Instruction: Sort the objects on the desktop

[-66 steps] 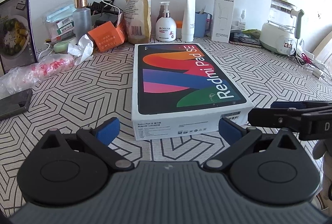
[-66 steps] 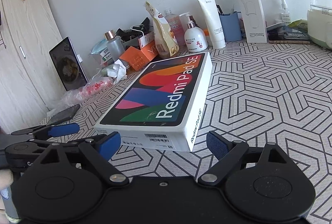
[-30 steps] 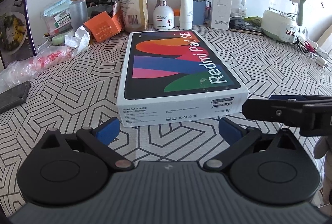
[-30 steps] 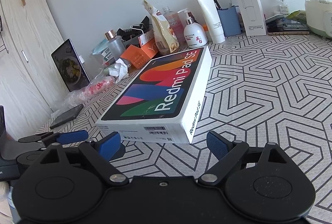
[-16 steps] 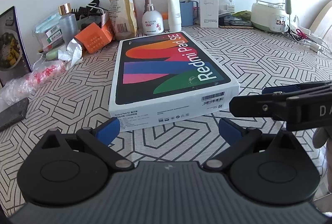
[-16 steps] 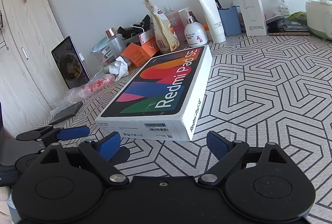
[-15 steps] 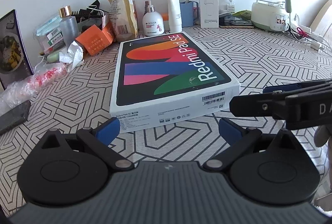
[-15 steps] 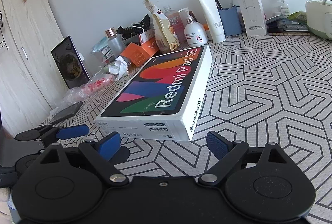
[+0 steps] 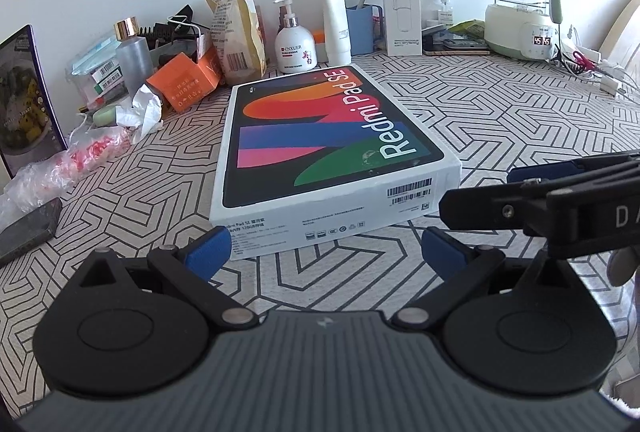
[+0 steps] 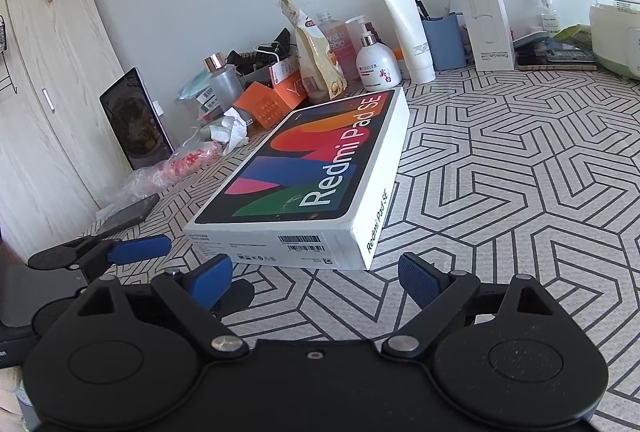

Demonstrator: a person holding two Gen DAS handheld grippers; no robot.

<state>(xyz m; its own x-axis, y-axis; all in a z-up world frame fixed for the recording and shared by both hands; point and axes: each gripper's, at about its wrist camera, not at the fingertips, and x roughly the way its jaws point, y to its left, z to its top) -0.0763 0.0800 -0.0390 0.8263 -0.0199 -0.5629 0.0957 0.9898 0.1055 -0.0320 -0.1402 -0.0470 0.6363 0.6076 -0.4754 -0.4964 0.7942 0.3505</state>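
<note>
A white Redmi Pad SE box (image 9: 328, 136) (image 10: 316, 184) with a colourful lid lies flat on the patterned table, its short barcode end facing both cameras. My left gripper (image 9: 326, 254) stands open just short of that end, nothing between its blue pads. My right gripper (image 10: 316, 276) is open too, close to the box's near right corner. The right gripper's fingers (image 9: 536, 192) reach in from the right of the left wrist view. In the right wrist view, the left gripper's fingers (image 10: 132, 250) show at the lower left.
Along the back wall stand a snack bag (image 9: 234, 28), pump bottle (image 9: 295, 44), white tube (image 9: 335, 16), blue cup (image 9: 362, 28), tall white carton (image 9: 400, 2) and kettle (image 9: 520, 4). An orange box (image 9: 182, 82), tissue, plastic bag, tablet (image 9: 24, 96) and phone (image 9: 28, 230) crowd the left.
Both grippers have crept a little closer to the box's near end and shifted slightly sideways. Their jaws stay equally wide and the box has not moved.
</note>
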